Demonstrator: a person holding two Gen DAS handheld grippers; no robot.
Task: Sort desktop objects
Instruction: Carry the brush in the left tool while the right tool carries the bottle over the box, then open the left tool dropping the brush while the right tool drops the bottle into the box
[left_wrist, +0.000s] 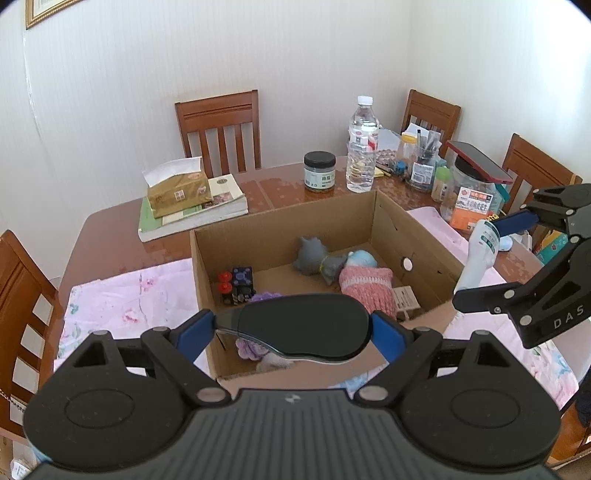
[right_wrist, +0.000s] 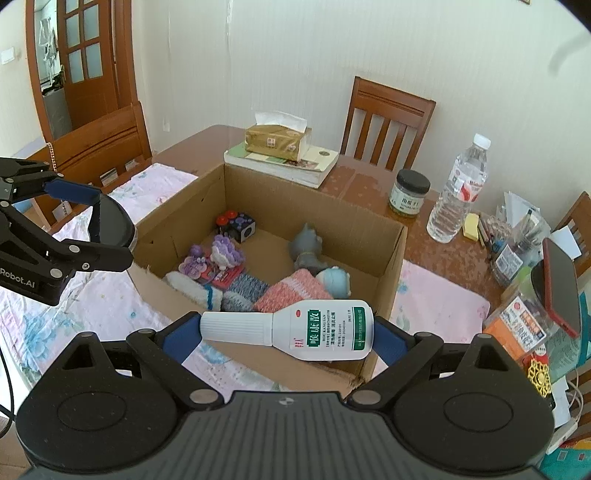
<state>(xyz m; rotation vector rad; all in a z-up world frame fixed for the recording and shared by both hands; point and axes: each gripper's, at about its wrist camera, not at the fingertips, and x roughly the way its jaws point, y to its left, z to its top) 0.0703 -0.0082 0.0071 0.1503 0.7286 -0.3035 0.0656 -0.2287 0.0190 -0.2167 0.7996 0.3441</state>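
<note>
My left gripper (left_wrist: 291, 328) is shut on a black oval case (left_wrist: 303, 325) with a silvery rim, held crosswise above the near edge of an open cardboard box (left_wrist: 280, 221). My right gripper (right_wrist: 284, 334) is shut on a white bottle (right_wrist: 317, 328) with a green label, lying sideways between the pads over the box's (right_wrist: 314, 206) near right corner. Inside the box lie a grey toy cat (right_wrist: 306, 247), pink knitted socks (right_wrist: 291, 291), a black cube toy (right_wrist: 240, 225) and purple trinkets (right_wrist: 221, 254). Each gripper shows in the other view: the left gripper (right_wrist: 99, 225) at the left, the right gripper (left_wrist: 491, 258) at the right.
The box stands on a pink floral cloth (left_wrist: 122, 299) over a brown table (left_wrist: 110, 229). Behind it are books with a tissue box (left_wrist: 181, 192), a dark-lidded jar (left_wrist: 319, 171) and a water bottle (left_wrist: 362, 144). Jars, pens and a red phone (right_wrist: 561, 288) crowd the right side. Wooden chairs (left_wrist: 218, 125) surround the table.
</note>
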